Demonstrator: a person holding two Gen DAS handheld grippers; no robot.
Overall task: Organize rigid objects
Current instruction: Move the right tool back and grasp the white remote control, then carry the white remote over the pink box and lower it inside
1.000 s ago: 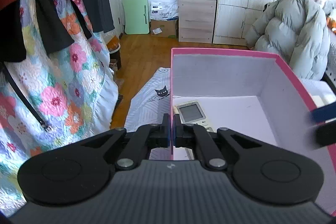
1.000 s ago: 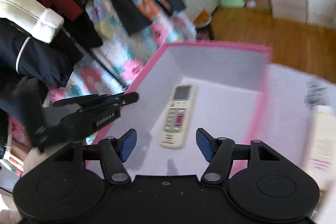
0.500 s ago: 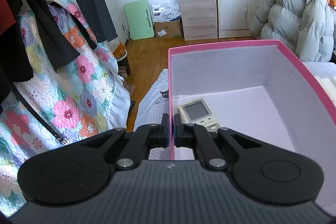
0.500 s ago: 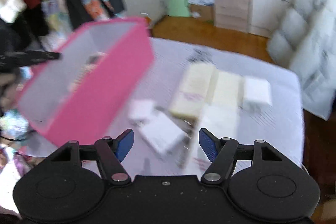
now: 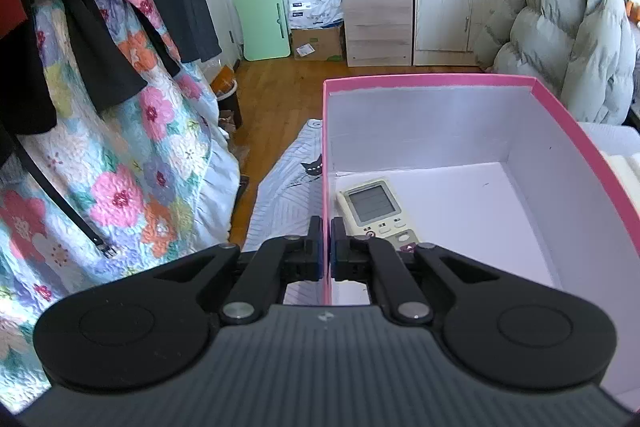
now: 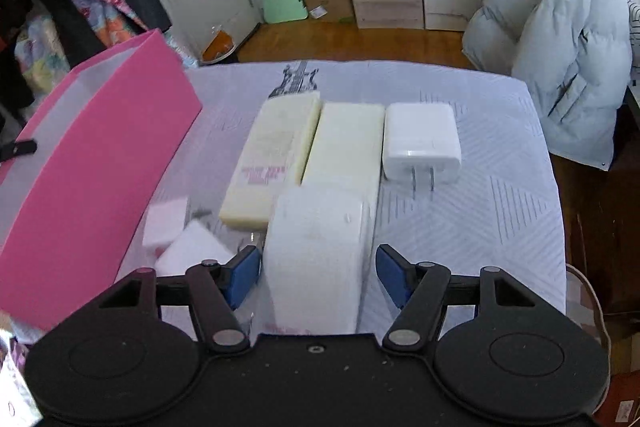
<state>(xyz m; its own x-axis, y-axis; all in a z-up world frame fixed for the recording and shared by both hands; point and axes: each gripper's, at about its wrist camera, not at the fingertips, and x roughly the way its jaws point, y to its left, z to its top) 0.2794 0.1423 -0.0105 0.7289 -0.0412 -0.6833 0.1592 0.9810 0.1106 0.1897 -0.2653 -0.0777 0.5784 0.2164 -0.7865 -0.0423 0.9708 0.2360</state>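
- a remote control (image 5: 376,211) lies inside the box (image 5: 568,131), near its left wall.
- on the bedspread (image 6: 500,195) right of the box, two long blocks (image 6: 272,163) lie side by side.
- a charger plug (image 6: 420,143) sits just right of them.

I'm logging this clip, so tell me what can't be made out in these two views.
- Remote control in the pink box, left wrist view: its lower buttons sit behind the left gripper.
- White block between the right gripper fingers: near end hidden by the gripper body.
- Cream box label: too blurred to read.
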